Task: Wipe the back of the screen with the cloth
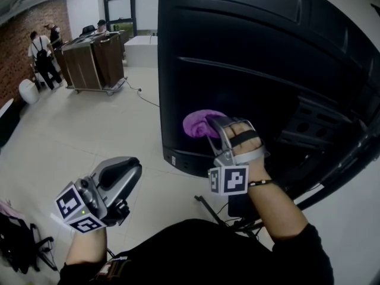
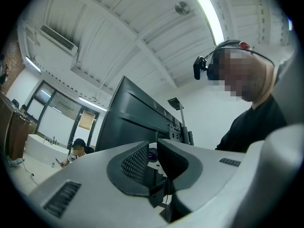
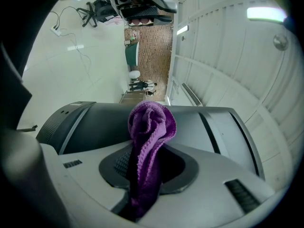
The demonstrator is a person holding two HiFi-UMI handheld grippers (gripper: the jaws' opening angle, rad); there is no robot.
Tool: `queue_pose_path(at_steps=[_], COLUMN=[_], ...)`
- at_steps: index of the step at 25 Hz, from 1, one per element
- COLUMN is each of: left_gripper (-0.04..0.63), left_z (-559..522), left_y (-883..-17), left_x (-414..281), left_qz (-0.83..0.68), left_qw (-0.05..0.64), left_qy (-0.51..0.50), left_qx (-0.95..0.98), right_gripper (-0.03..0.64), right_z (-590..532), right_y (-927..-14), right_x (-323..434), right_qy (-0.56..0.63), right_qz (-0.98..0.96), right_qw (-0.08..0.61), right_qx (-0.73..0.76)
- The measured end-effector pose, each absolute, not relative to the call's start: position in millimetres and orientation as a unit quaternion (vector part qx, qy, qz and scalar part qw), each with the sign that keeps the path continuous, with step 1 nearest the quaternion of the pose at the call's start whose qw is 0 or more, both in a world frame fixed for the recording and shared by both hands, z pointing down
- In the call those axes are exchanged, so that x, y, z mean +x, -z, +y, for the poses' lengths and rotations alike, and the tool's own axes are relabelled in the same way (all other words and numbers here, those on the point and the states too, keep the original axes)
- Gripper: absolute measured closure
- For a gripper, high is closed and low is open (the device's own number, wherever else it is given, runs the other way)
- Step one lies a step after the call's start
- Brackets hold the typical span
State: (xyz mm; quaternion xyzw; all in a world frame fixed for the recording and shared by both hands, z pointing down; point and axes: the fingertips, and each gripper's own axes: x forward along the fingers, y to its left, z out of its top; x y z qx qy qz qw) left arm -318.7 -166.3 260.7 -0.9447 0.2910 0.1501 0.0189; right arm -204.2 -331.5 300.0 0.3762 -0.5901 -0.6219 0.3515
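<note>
Black back of the screen (image 1: 267,58) stands upright. The left tongs (image 1: 132,170) hang idle well off its lower-left corner, jaws a slit apart with nothing between them. The right tongs (image 1: 215,126) are clenched on the bunched purple cloth (image 1: 198,123), seemingly pressed to the screen's lower left, so wiping looks to be in hand. Next move likely needs steady pressure and a sweep across the ribbed panel.

cloth (image 3: 151,127): purple terry, fuzzy looped pile, stitched edge | screen (image 1: 249,52): back of black moulded plastic — smooth, ribbed, faint sheen | right gripper (image 3: 147,163), left gripper (image 2: 153,153): grey matt plastic shells | pads (image 2: 135,163): dark, finely knurled, rubbery look | floor (image 1: 77,135): pale, glossy | cabinet (image 1: 95,64): brown wood look
</note>
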Motion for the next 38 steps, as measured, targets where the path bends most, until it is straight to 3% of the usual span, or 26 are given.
queue_pose_path(at_steps=[23, 30, 38], left_gripper=[0.546, 0.546, 0.546], left_z=[-174, -170, -172], left_y=[-272, -274, -280], left_x=[-315, -322, -334], left_qz=[0.281, 0.285, 0.297], left_qw=[-0.002, -0.004, -0.008], left_qy=[-0.141, -0.140, -0.139], left_qx=[-0.949, -0.948, -0.944], right_gripper=[0.512, 0.512, 0.514], right_z=[-321, -327, -319], right_y=[-327, -339, -338], right_x=[-46, 32, 22], right_qy=[0.542, 0.489, 0.461], right_qz=[-0.592, -0.567, -0.592], right_qw=[0.355, 0.401, 0.387], right_qx=[0.479, 0.528, 0.536])
